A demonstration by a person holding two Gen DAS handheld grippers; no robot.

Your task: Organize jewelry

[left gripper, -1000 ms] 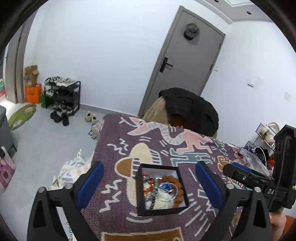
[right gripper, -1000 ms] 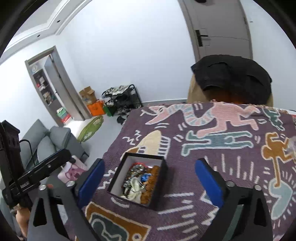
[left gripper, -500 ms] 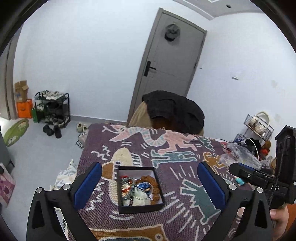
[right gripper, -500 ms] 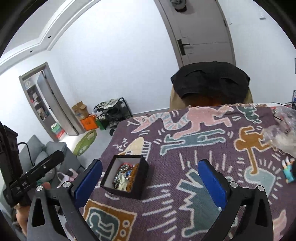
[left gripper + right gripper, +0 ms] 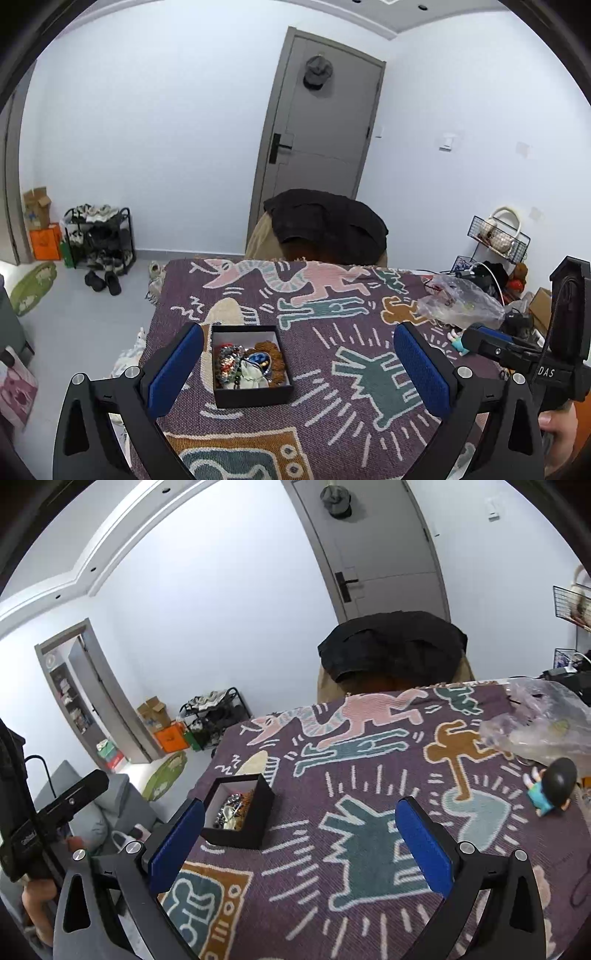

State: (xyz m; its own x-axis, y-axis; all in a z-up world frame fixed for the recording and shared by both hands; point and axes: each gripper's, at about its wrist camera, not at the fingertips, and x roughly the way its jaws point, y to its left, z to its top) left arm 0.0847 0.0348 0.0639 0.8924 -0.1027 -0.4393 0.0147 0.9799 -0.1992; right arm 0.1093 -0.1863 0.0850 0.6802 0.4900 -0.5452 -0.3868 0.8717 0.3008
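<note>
Across the table, a purple woven cloth (image 5: 332, 354) patterned with pink, teal and brown figures is spread. Toward its near left, a small black square box (image 5: 251, 365) is set, filled with tangled beaded jewelry (image 5: 247, 363). Both the left gripper (image 5: 297, 363) and the right gripper (image 5: 299, 843) are held above the cloth with their blue-padded fingers spread wide and nothing between them. At the far right, a crumpled clear plastic bag (image 5: 543, 720) and a small dark-haired figurine (image 5: 552, 790) are seen. Beyond the table, a black garment (image 5: 325, 221) is draped over a chair before a grey door (image 5: 321, 125), and a black shoe rack (image 5: 98, 236) is placed against the white wall on the left.
</note>
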